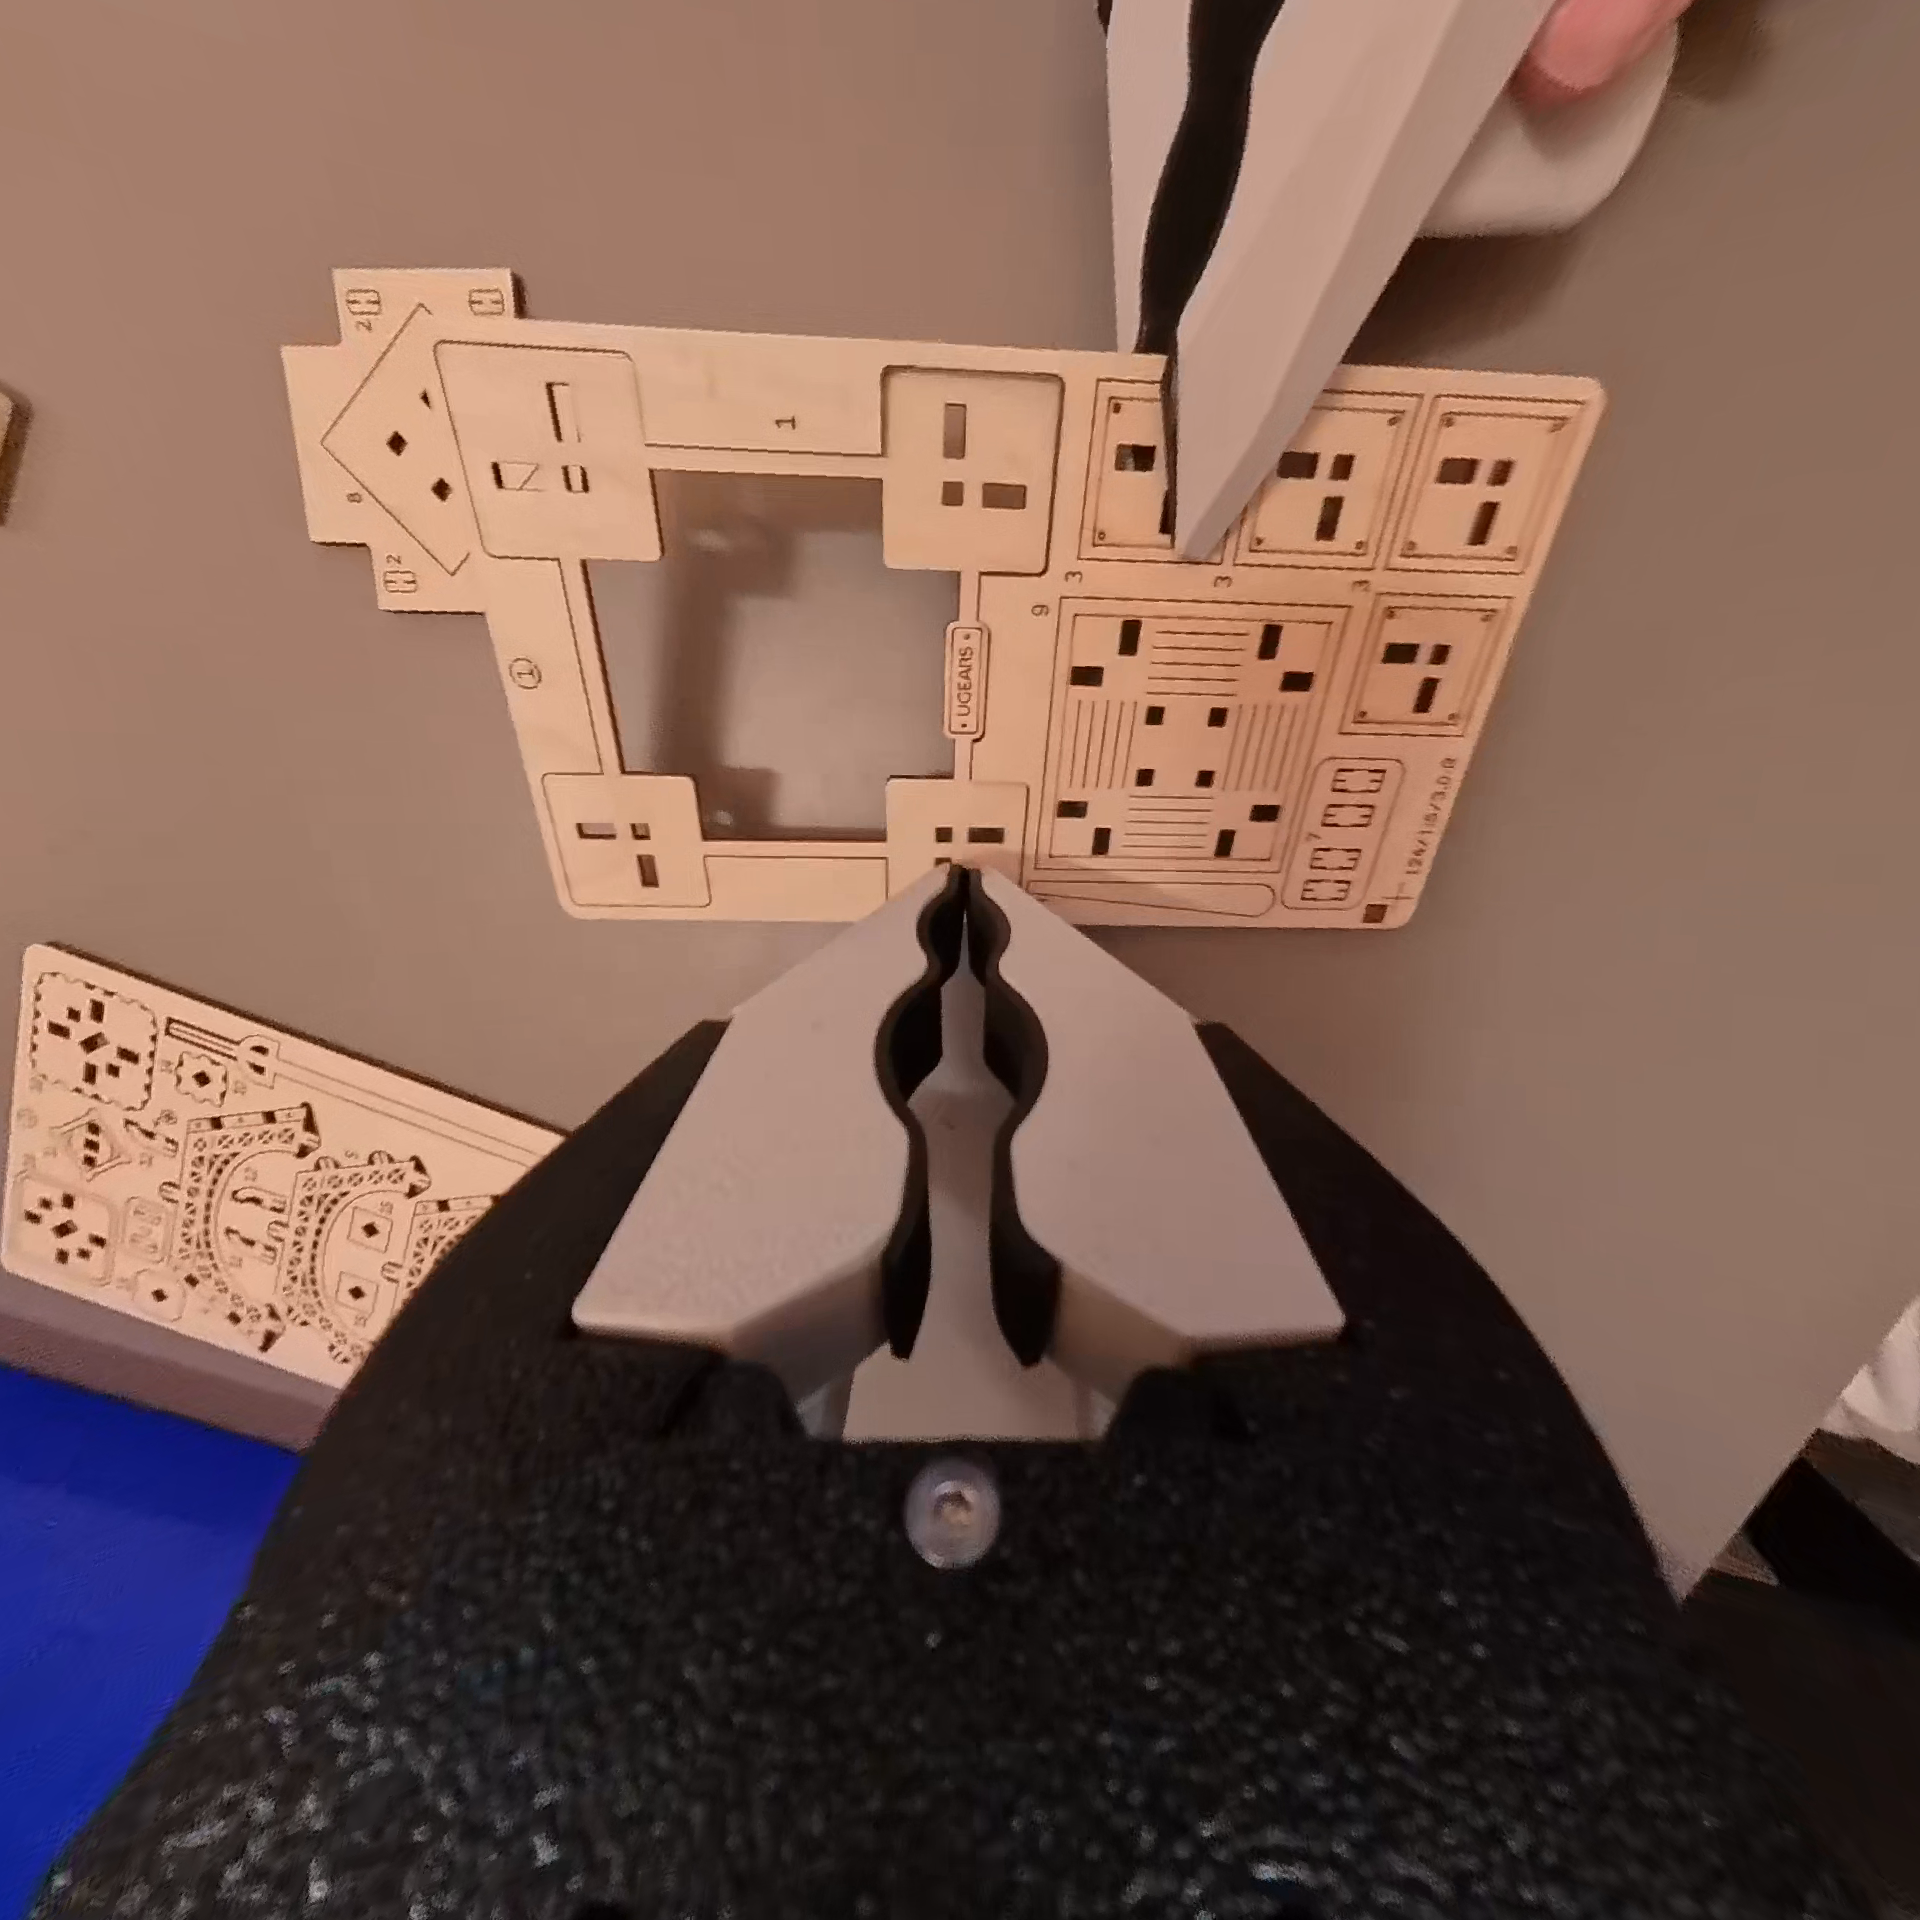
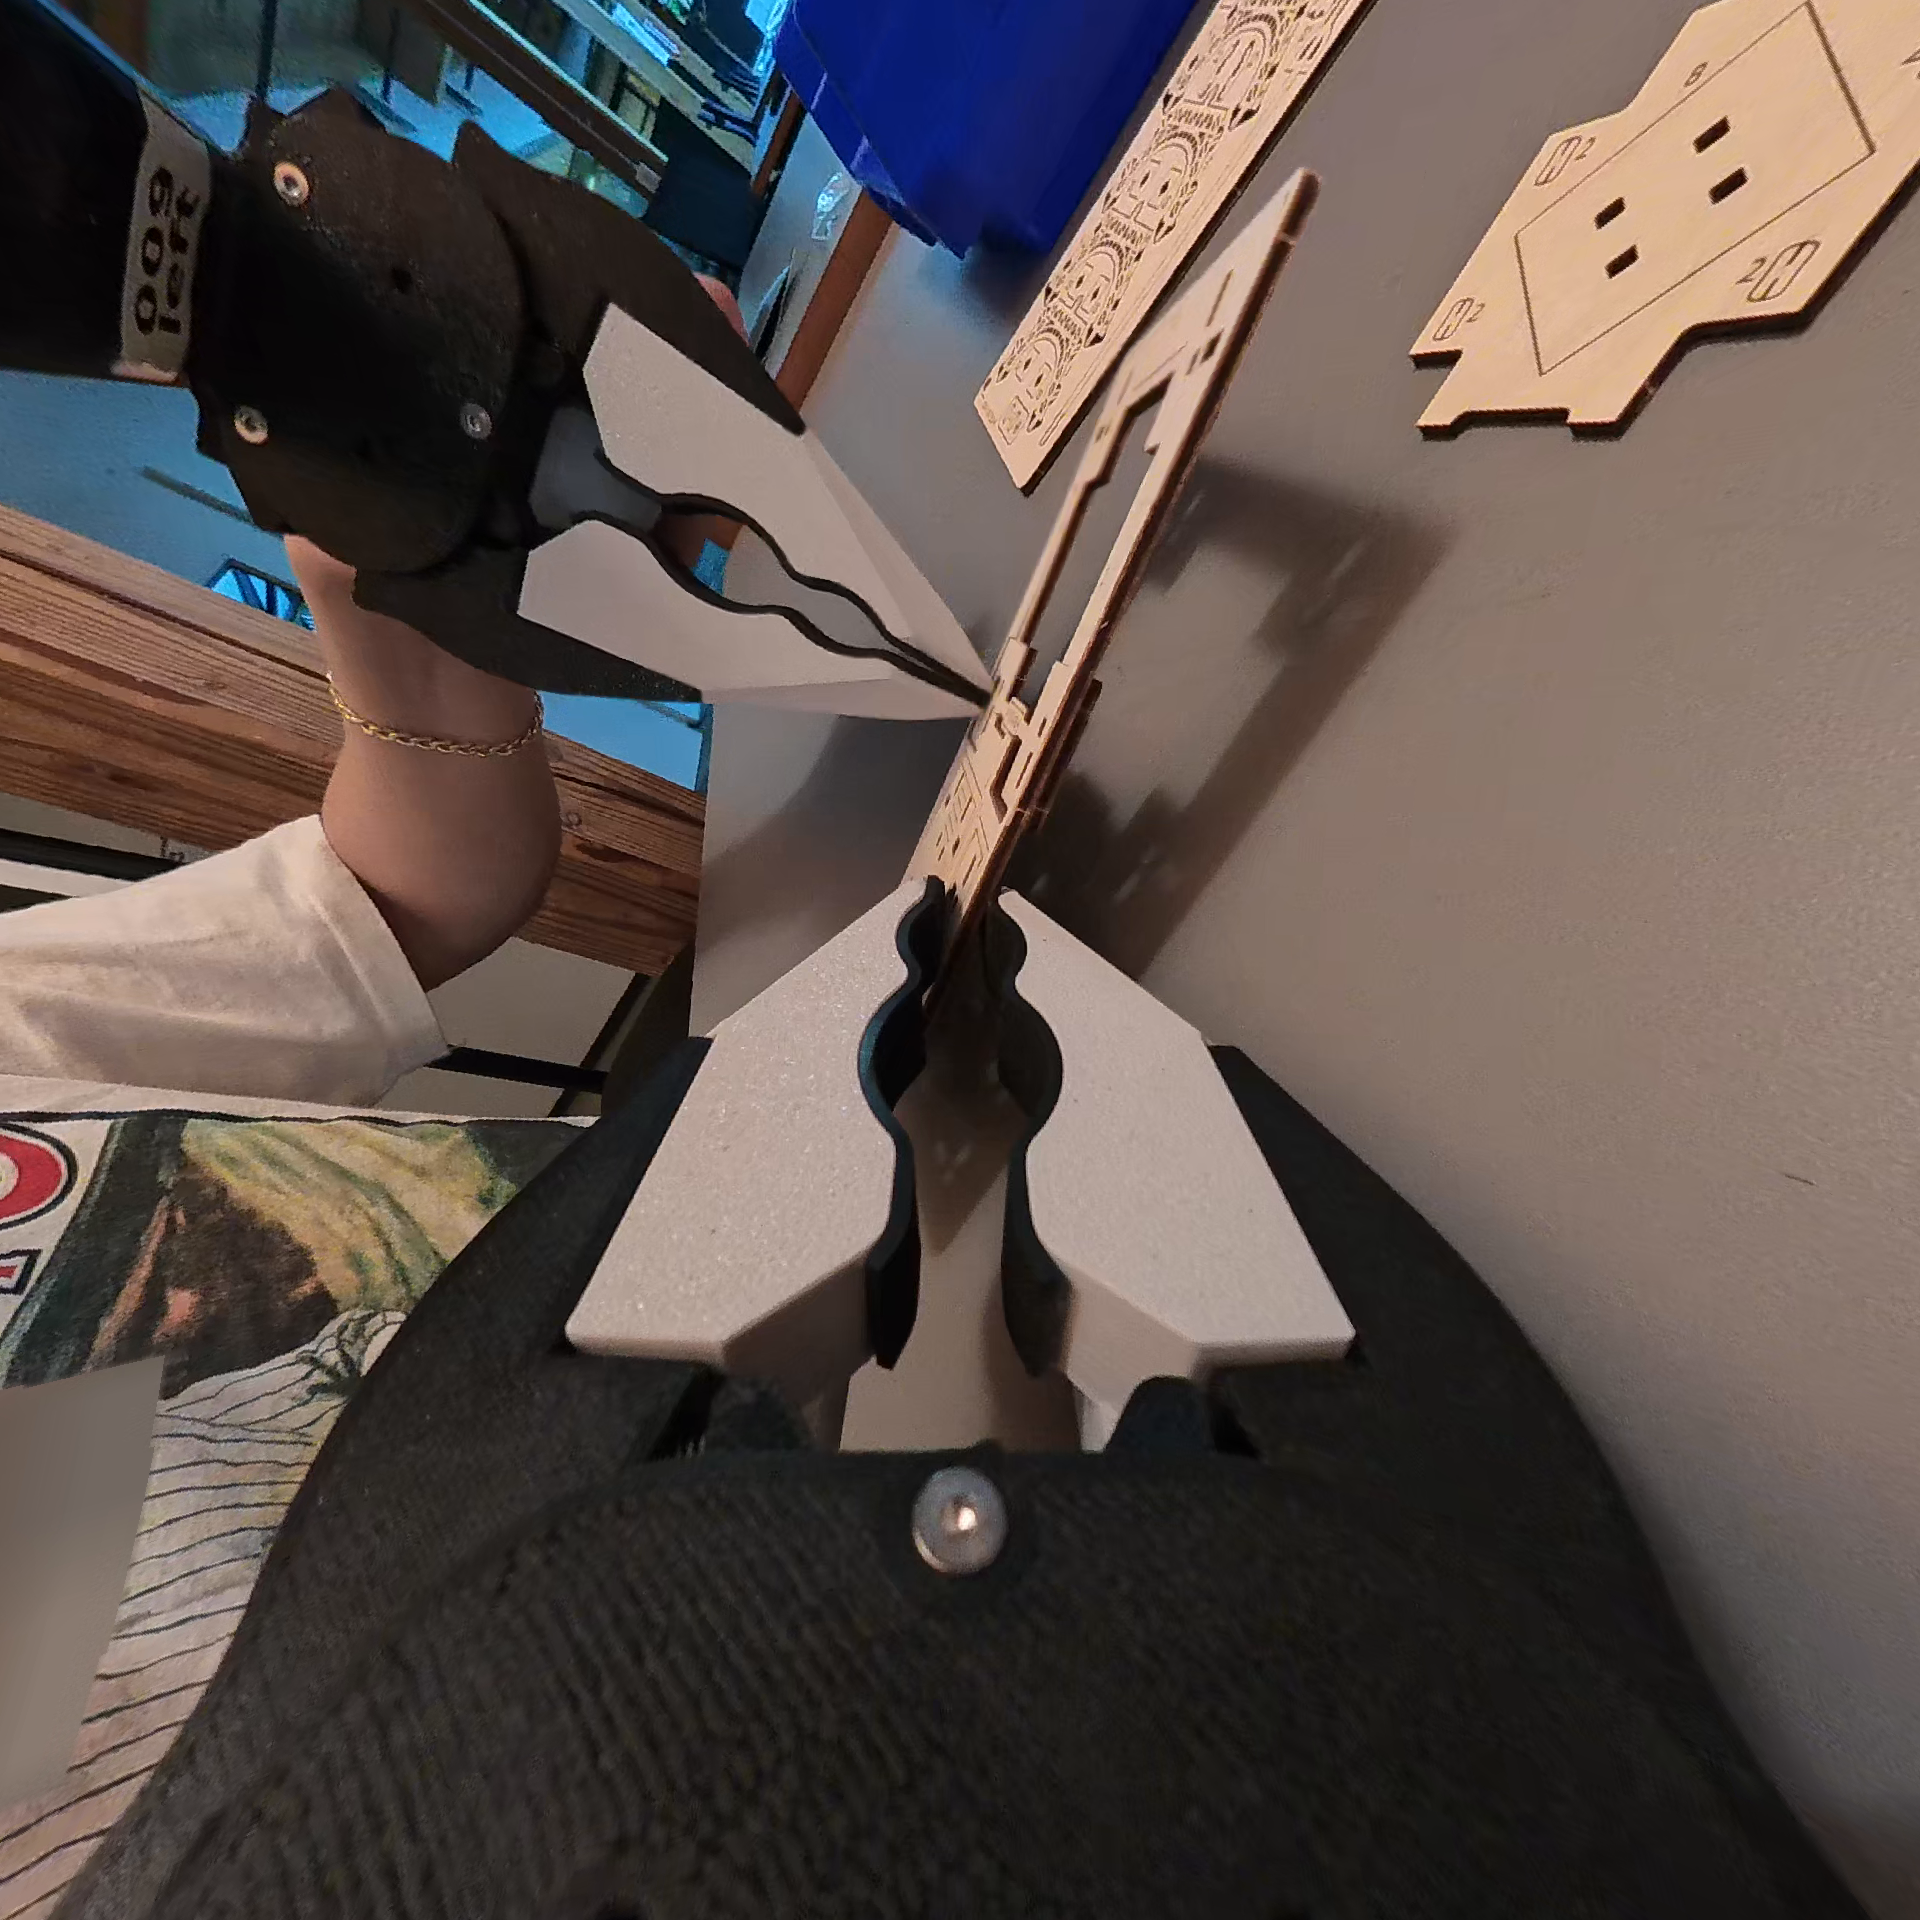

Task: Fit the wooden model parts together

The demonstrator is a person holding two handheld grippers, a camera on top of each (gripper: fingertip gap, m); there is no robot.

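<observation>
I have the wooden sheet (image 1: 790, 426) lifted above the grey table (image 1: 1662, 935), both tongs clamped on its edges: left tongs (image 1: 958, 871), right tongs (image 2: 961, 914). It looks thin, light and snappable, so I grip solid borders.

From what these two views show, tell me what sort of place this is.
Probably a workshop or lab bench. A flat grey tabletop holds laser-cut pale wooden model sheets, a blue plastic bin stands at its far edge, and a thick plywood-edged workbench with cluttered shelving behind fills the background.
</observation>
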